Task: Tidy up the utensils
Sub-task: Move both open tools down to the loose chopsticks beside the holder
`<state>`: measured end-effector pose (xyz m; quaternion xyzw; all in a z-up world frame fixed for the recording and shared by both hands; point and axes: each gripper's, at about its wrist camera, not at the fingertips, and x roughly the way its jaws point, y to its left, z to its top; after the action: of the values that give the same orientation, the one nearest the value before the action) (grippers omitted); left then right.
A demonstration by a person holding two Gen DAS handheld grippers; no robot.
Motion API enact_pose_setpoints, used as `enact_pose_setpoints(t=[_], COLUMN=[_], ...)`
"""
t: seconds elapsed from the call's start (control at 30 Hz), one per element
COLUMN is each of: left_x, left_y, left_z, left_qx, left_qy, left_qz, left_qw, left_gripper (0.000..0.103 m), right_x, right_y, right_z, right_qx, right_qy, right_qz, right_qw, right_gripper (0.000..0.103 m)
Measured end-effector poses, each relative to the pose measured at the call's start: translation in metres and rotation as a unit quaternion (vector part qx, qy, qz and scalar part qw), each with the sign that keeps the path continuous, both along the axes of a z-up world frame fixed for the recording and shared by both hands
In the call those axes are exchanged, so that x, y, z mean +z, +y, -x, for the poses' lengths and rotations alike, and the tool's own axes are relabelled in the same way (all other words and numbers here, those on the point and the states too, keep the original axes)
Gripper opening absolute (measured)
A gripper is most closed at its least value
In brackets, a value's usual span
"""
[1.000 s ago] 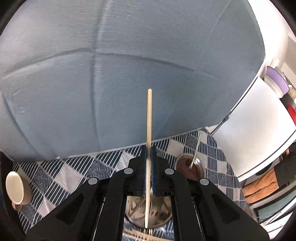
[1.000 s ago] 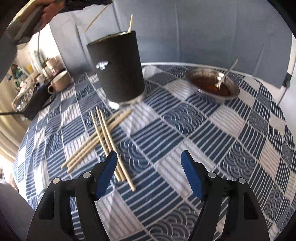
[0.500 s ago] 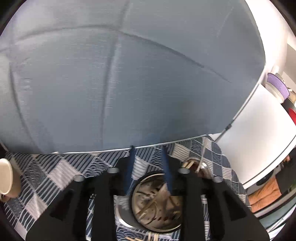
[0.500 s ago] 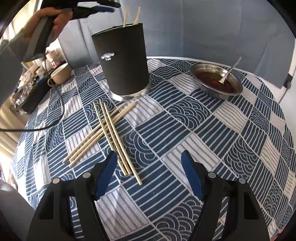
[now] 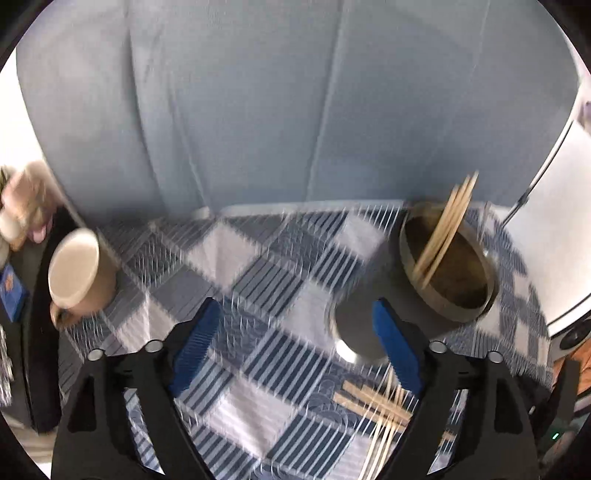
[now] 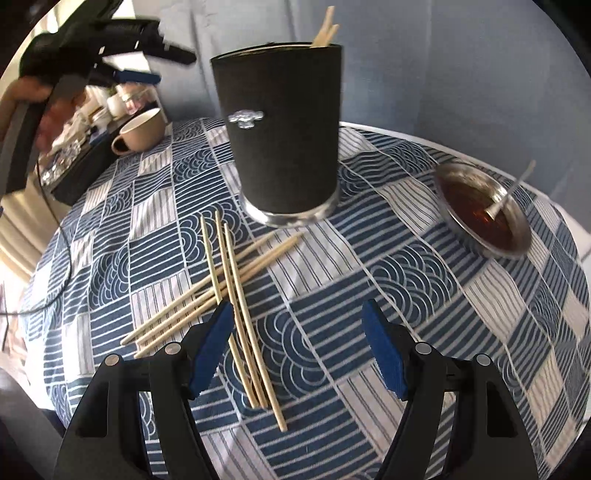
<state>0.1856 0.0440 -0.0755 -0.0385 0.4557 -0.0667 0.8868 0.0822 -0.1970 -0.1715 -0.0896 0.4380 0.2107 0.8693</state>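
Note:
A tall black holder (image 6: 284, 129) stands on the patterned tablecloth (image 6: 424, 295) with a few chopsticks (image 6: 325, 31) leaning out of it. In the blurred left wrist view the holder (image 5: 447, 291) and its chopsticks (image 5: 447, 221) are at the right. Several loose chopsticks (image 6: 229, 284) lie crossed in front of the holder, partly under the left pad of my right gripper (image 6: 297, 350), which is open and empty above them. My left gripper (image 5: 295, 347) hangs left of the holder with its jaws opening and nothing between them. It also shows as the left gripper (image 6: 162, 66) in a hand, top left.
A metal bowl of dark sauce (image 6: 480, 210) with a spoon sits right of the holder. A beige mug (image 6: 140, 131) stands at the table's far left edge, seen too as the mug (image 5: 77, 273). Clutter fills a dark shelf (image 6: 74, 173) beyond it. A grey curtain hangs behind.
My left gripper let the chopstick go into the holder, spread its jaws, and swung down and to the left of the holder. My right gripper shifted over the loose chopsticks, still open.

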Motion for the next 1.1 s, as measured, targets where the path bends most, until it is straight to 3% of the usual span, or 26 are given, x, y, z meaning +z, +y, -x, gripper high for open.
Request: enact_pose_setpoints(t=[0.23, 0.43, 0.77, 1.1], left_x=[-0.059, -0.087, -0.115, -0.133], left_y=[-0.003, -0.016, -0.031, -0.042], left_z=[0.015, 0.028, 0.037, 0.033], left_qx=[0.016, 0.021, 0.055, 0.094], left_qy=[0.101, 0.142, 0.183, 0.203], left_qz=[-0.007, -0.026, -0.027, -0.017], left_qw=[0.9947, 0.9893, 0.9812, 0.9746], left_gripper=[0.094, 0.097, 0.097, 0.097], right_x=[-0.005, -0.016, -0.031, -0.034], right_y=[0.013, 0.017, 0.020, 0.028], right_z=[-0.012, -0.022, -0.036, -0.044], right_qx=[0.039, 0.066, 0.126, 0.161], right_qy=[0.003, 0.015, 0.026, 0.035], right_qz=[0.025, 0.046, 0.084, 0.071], right_qw=[0.999, 0.997, 0.988, 0.984], right_gripper=[0.072, 0.072, 0.073, 0.076])
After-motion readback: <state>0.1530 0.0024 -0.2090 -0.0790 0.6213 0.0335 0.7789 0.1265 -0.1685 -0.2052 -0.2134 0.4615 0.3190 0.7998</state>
